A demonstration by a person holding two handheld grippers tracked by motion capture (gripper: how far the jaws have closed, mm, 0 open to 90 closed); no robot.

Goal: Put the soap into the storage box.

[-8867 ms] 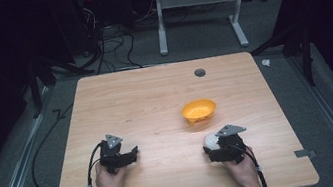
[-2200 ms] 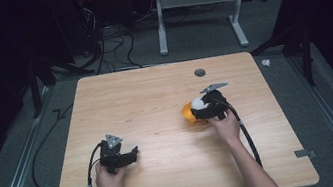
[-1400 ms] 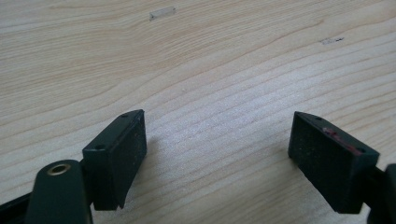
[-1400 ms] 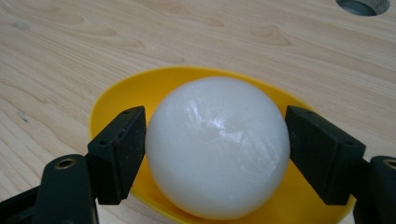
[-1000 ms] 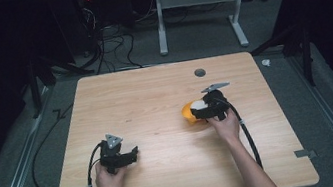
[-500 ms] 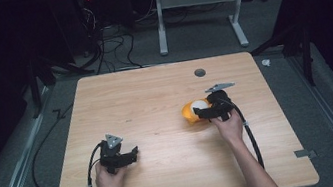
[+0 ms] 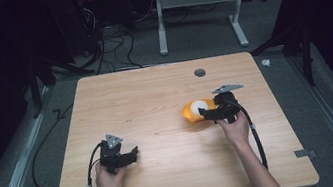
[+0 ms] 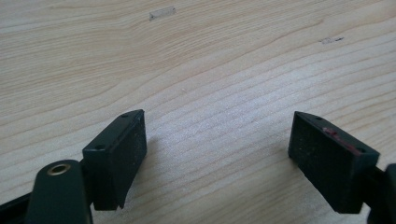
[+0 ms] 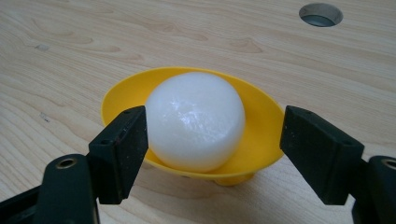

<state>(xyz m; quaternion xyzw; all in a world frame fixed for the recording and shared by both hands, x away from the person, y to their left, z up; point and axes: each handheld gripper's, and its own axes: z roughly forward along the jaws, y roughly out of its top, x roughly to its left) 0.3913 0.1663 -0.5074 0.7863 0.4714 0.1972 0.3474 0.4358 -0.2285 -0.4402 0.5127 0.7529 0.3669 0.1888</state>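
Observation:
A white ball (image 9: 195, 120) lies in a shallow yellow bowl (image 9: 261, 135) on the wooden table, right of centre in the high view, where the bowl (image 7: 189, 113) holds the ball (image 7: 200, 105). My right gripper (image 9: 212, 151) stands open just in front of the bowl, its jaws spread wider than the ball and apart from it. In the high view that right gripper (image 7: 206, 113) points left at the bowl's near rim. My left gripper (image 7: 133, 154) rests near the table's front left, open, with bare wood between its fingers (image 8: 116, 158).
A round cable hole (image 7: 199, 73) sits in the table (image 7: 145, 97) behind the bowl, and shows as the hole (image 9: 321, 13) in the right gripper view. Cables and a white table frame (image 7: 198, 2) lie on the floor beyond the far edge.
The right gripper carried the ball from the front right to the bowl, let it go there, opened, and drew back slightly. The left gripper has stayed still.

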